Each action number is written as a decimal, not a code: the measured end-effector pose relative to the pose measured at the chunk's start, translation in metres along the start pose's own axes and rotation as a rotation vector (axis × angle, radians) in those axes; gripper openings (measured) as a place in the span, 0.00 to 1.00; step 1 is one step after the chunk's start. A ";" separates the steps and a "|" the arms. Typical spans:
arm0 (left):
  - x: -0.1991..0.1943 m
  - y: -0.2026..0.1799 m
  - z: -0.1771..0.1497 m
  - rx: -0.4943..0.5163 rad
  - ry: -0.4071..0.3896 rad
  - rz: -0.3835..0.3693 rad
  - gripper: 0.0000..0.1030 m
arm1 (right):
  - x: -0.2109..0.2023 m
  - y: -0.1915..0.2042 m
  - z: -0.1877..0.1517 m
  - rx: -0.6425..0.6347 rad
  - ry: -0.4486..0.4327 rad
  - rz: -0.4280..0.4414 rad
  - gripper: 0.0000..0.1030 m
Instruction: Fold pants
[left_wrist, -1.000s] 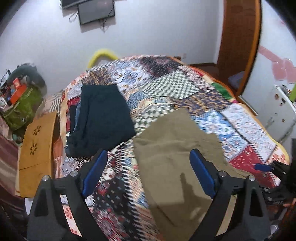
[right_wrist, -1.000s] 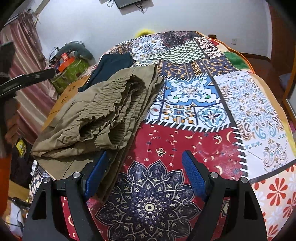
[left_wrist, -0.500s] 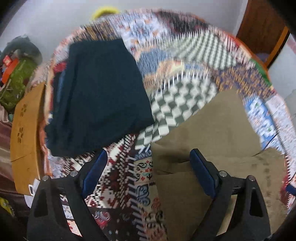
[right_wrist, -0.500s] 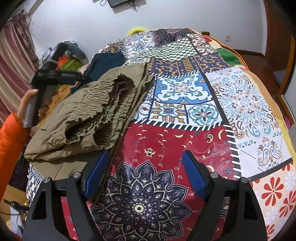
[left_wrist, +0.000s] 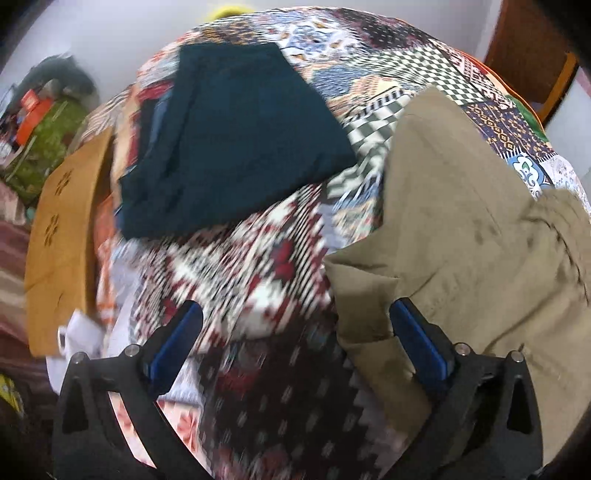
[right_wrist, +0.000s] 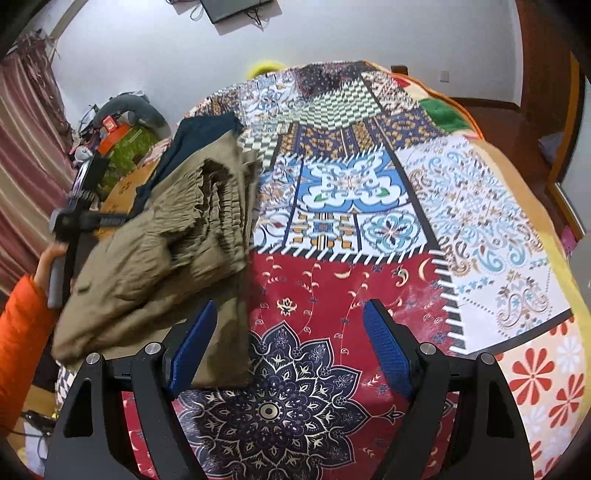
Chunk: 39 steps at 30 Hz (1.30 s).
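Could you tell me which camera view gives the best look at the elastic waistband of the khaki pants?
The right wrist view: the khaki pants lie sharp there, with the gathered elastic waistband facing the camera. The left wrist view is motion-blurred and shows only flat cloth and a fold, no gathers.
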<state>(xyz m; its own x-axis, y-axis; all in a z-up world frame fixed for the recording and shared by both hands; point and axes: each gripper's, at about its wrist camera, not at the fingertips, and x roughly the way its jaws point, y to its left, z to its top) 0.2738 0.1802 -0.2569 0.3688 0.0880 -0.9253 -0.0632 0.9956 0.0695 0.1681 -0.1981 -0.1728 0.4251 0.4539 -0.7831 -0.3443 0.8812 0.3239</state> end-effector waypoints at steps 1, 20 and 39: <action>-0.003 0.002 -0.005 -0.011 0.002 0.000 1.00 | -0.004 0.001 0.001 -0.004 -0.009 0.002 0.76; -0.081 -0.034 -0.102 -0.061 -0.052 -0.180 1.00 | 0.008 0.045 -0.007 -0.133 0.002 0.070 0.73; -0.122 0.015 -0.113 -0.108 -0.191 0.052 0.98 | 0.001 0.017 -0.006 -0.132 0.017 0.020 0.43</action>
<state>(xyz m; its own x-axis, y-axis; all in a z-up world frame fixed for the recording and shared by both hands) 0.1230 0.1804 -0.1855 0.5307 0.1545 -0.8333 -0.1819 0.9811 0.0660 0.1574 -0.1839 -0.1711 0.4033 0.4677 -0.7866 -0.4602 0.8466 0.2674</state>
